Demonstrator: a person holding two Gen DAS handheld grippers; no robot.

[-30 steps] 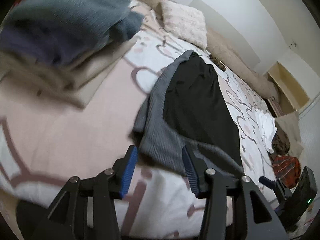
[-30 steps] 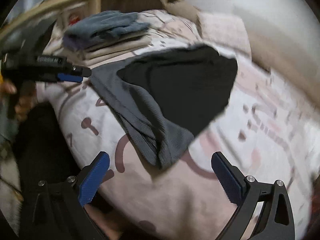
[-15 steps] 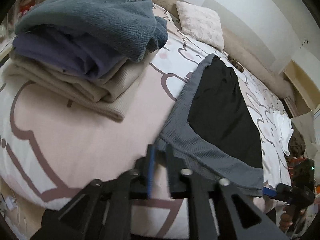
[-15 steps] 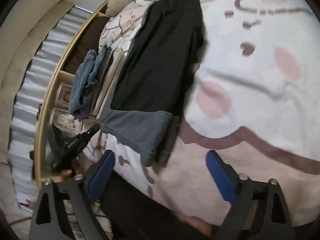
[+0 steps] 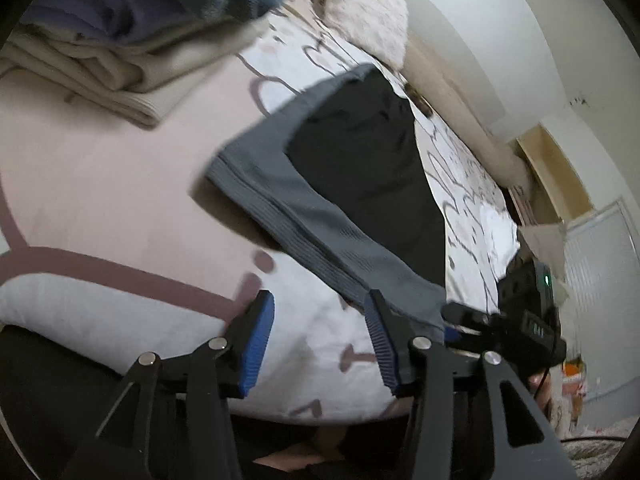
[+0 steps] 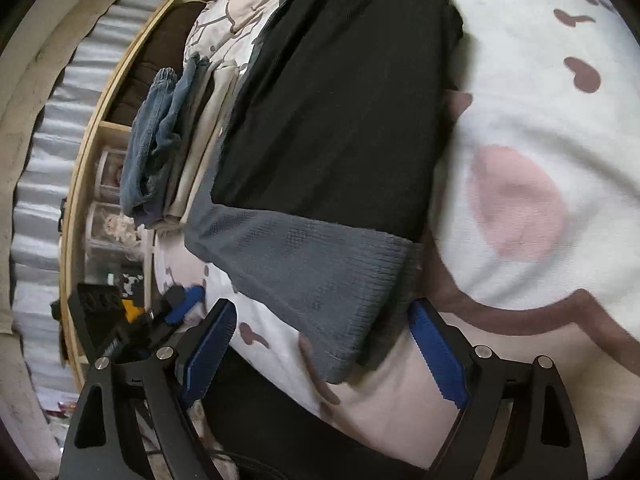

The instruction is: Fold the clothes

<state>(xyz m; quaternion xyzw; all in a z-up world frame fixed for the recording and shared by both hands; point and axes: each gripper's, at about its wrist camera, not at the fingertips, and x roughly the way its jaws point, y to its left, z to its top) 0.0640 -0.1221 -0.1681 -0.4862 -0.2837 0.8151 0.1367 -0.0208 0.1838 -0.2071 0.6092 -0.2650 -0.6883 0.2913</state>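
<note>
The garment (image 6: 332,152) is a soft two-tone piece, black cloth over most of its length with a grey ribbed knit band (image 6: 304,280) at the end nearest the bed's edge. It lies flat and lengthwise on the patterned bedspread (image 6: 540,128), its grey end close to the bedspread's near edge, and the stack of folded clothes (image 5: 120,44) sits on the bedspread beyond its far side. It looks light and limp, likely to sag and drape the moment it is lifted, so one pinch will probably not keep it square. The knit band appears thicker and rougher than the black part and should give the pads better purchase. The two corners of that grey end look like the sensible places to take hold, one for each tool, so the end can be carried up over the black body in a single fold

The left gripper (image 5: 316,344) hovers low at the bedspread's near edge, its jaws apart and holding nothing; its right finger sits just at the hem of the grey band, the other over bare bedspread. The right gripper (image 6: 320,348) points along the garment from the same edge, jaws spread wide, straddling the grey band's corner without pinching it. Whether its pads (image 6: 434,350) touch the cloth I cannot tell. In the right wrist view, the left tool shows beside the grey band
</note>
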